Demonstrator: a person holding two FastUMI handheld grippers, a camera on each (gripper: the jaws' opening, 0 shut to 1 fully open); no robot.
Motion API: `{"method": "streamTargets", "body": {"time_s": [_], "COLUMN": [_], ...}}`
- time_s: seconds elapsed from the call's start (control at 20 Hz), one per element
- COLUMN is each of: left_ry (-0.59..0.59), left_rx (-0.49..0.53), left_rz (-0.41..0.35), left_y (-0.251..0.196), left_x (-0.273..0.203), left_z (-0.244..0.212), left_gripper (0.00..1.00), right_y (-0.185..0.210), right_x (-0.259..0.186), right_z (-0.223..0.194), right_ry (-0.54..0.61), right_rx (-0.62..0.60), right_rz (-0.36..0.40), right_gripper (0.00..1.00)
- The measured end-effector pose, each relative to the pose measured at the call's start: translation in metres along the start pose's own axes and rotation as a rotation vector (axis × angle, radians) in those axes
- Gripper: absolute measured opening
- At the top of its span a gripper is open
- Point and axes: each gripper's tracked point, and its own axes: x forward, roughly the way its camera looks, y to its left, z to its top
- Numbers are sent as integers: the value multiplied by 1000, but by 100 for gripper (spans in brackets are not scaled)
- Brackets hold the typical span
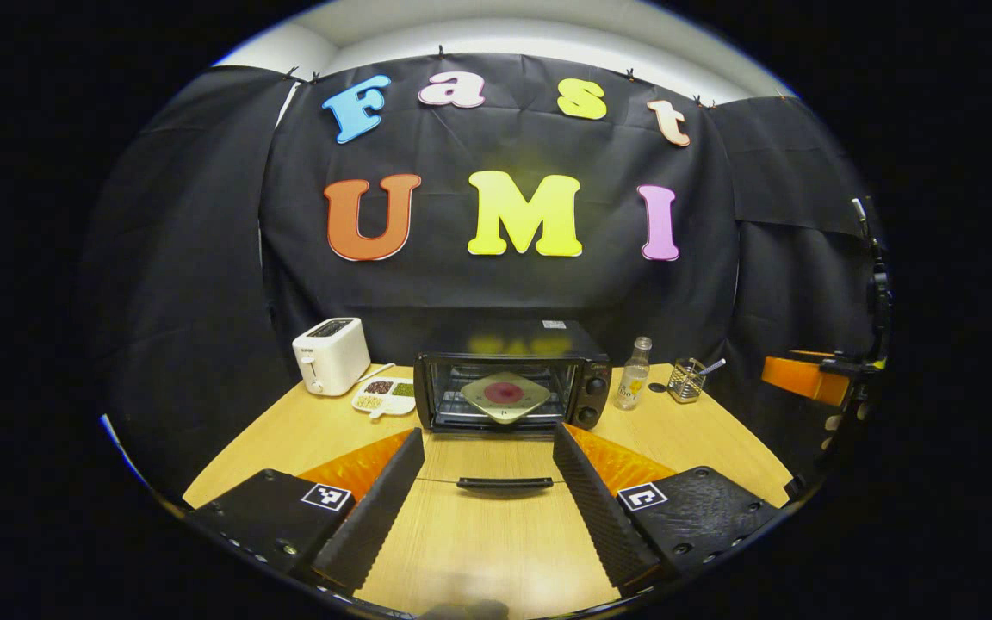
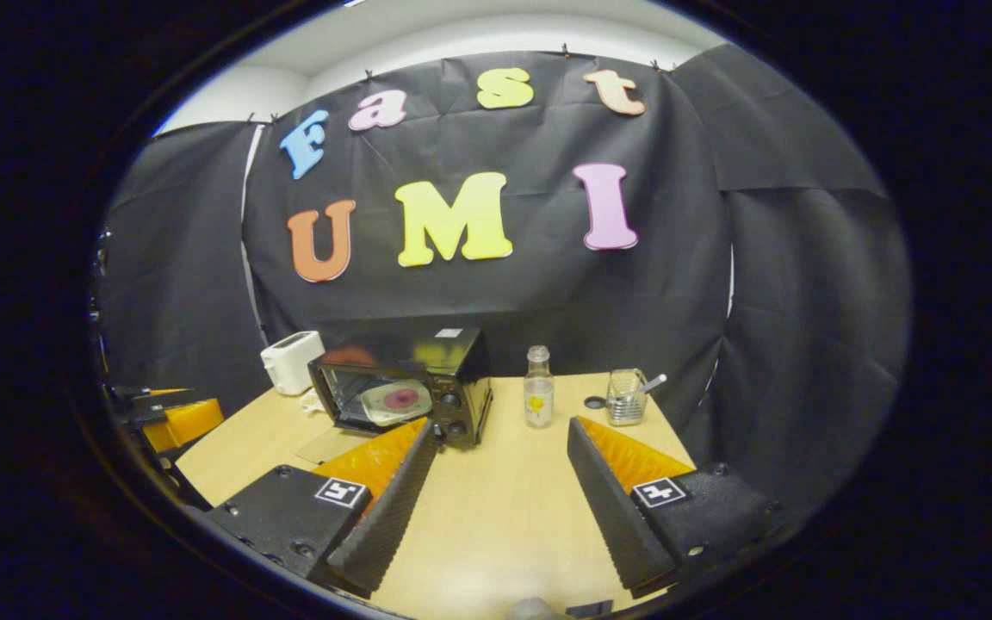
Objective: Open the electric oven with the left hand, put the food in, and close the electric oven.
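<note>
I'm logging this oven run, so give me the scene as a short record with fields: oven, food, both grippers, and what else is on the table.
oven: black electric oven, door folded down flat, handle toward the left gripper
food: plate of food already inside the oven
left gripper: jaws open, empty, facing the oven
right gripper: jaws open, empty, to the oven's right
table: white toaster, divided snack dish, glass bottle, wire holder
remaining: close the door
</note>
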Motion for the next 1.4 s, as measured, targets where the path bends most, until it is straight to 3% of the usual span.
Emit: {"method": "streamTargets", "body": {"time_s": [0.25, 0.5, 0.8, 1.0, 1.4], "left_ry": [48, 148, 290, 320, 363], "left_rx": [44, 64, 47, 64, 71], "left_rz": [36, -12, -75, -104, -95], "left_y": [-30, -48, -49, -47, -29], "left_x": [-5, 31, 91, 128, 181], "left_z": [-33, -96, -170, -193, -220], "left_gripper": [96, 97, 97, 97, 97], "right_y": [-53, -72, -66, -58, -45], "right_x": [-33, -39, -39, -32, -34], "right_z": [-4, -2, 4, 2, -6], "right_ry": [5, 25, 56, 74, 114], "right_rx": [-21, -22, -48, -14, 9], "right_rz": [-9, -77, -181, -244, -329], "right_gripper": [98, 98, 98, 98, 98]}}
